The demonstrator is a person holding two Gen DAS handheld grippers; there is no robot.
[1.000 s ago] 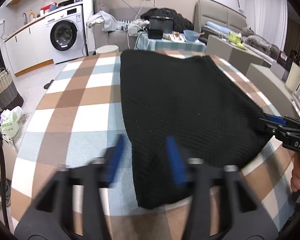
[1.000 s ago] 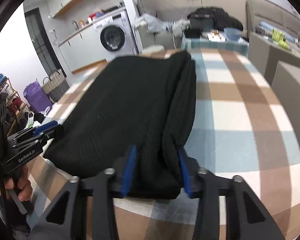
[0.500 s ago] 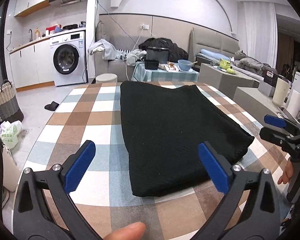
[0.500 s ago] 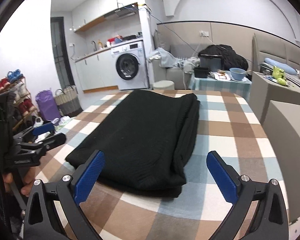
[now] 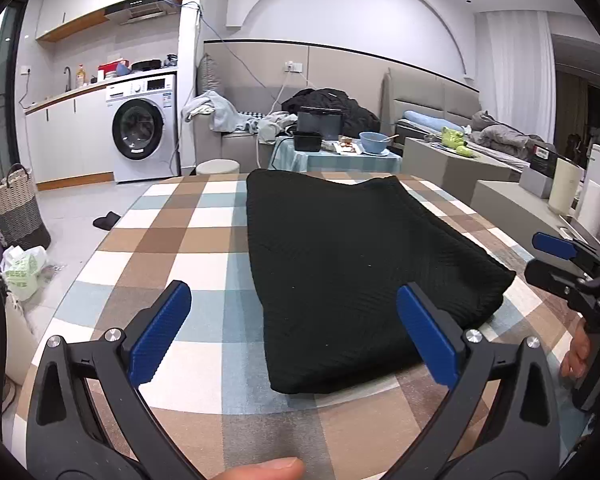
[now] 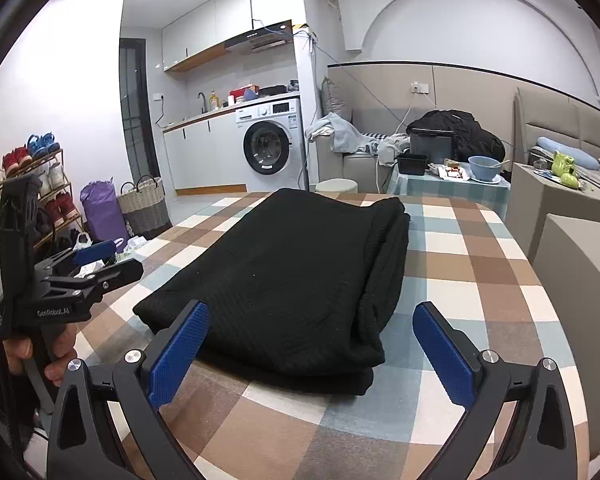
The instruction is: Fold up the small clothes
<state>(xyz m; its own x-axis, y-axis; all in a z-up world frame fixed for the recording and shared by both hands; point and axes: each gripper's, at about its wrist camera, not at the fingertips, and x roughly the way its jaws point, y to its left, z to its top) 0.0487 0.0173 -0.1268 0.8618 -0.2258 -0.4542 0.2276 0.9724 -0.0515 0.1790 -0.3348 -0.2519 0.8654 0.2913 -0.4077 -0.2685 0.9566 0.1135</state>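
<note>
Both grippers have let go of the black garment and pulled back, jaws just opening from its near edge. Left gripper and right gripper now spread wide, nothing between them. Garment lies folded (layered along its right side) mid-checked surface, just beyond both.

The folded garment lies on the checked table, seemingly 2 layers.
</note>
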